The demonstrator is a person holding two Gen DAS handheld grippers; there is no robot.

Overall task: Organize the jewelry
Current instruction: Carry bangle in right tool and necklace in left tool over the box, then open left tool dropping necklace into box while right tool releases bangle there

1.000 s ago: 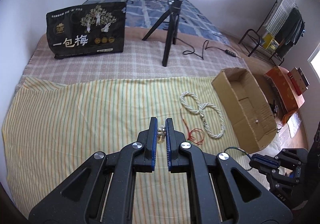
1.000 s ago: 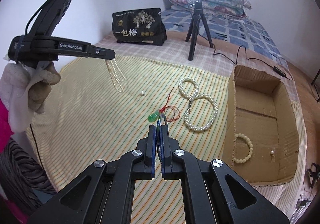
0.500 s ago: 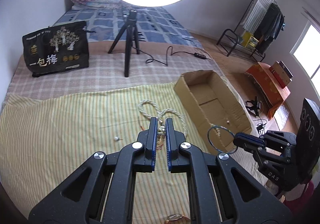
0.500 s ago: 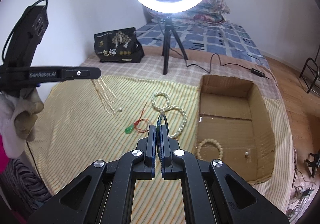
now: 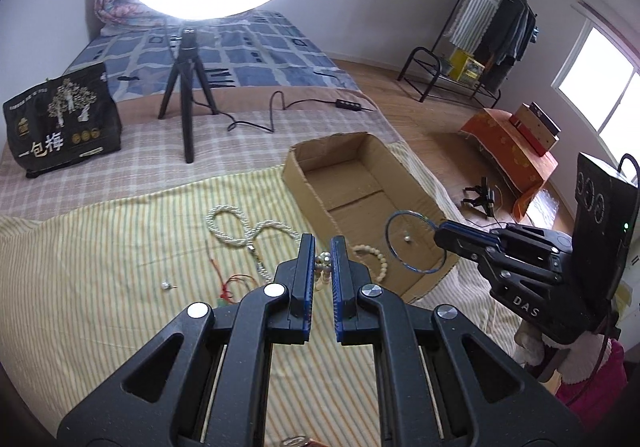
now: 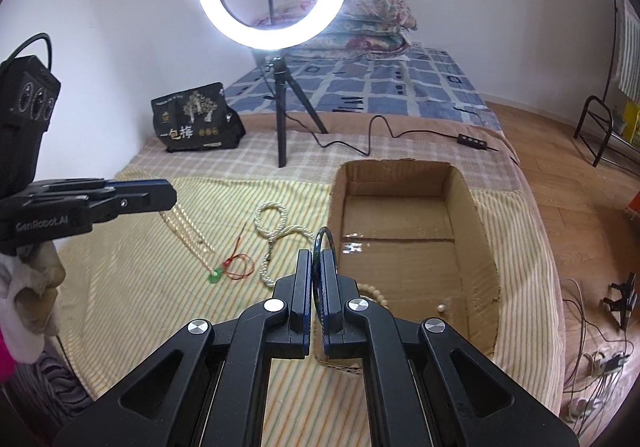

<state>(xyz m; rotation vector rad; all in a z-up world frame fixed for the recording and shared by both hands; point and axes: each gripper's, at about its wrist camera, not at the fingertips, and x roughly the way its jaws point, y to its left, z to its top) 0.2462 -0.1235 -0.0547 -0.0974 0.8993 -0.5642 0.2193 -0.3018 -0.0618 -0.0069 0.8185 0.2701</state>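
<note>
My left gripper (image 5: 322, 247) is shut on a thin pearl strand (image 5: 322, 270), which dangles below it over the striped cloth (image 6: 188, 231). My right gripper (image 6: 317, 259) is shut on a blue-green bangle (image 6: 323, 237); in the left wrist view the bangle (image 5: 412, 212) hangs over the near end of the open cardboard box (image 5: 298, 183). In the box lie a beige bead bracelet (image 6: 374, 293) and a single pearl (image 6: 441, 308). On the cloth rest a thick twisted pearl necklace (image 5: 240, 227), a green pendant on red cord (image 6: 214, 277) and a small loose earring (image 5: 166, 285).
A ring light on a black tripod (image 6: 280, 107) stands behind the cloth, its cable (image 6: 380, 127) trailing right. A black printed bag (image 5: 60, 123) sits at the back left. The bed edge drops to a wooden floor with an orange box (image 5: 512, 155) and a clothes rack (image 5: 480, 27).
Both grippers have risen and swung right toward the cardboard box, each still holding its piece. The bangle now hangs over the box's near end instead of over the cloth.
</note>
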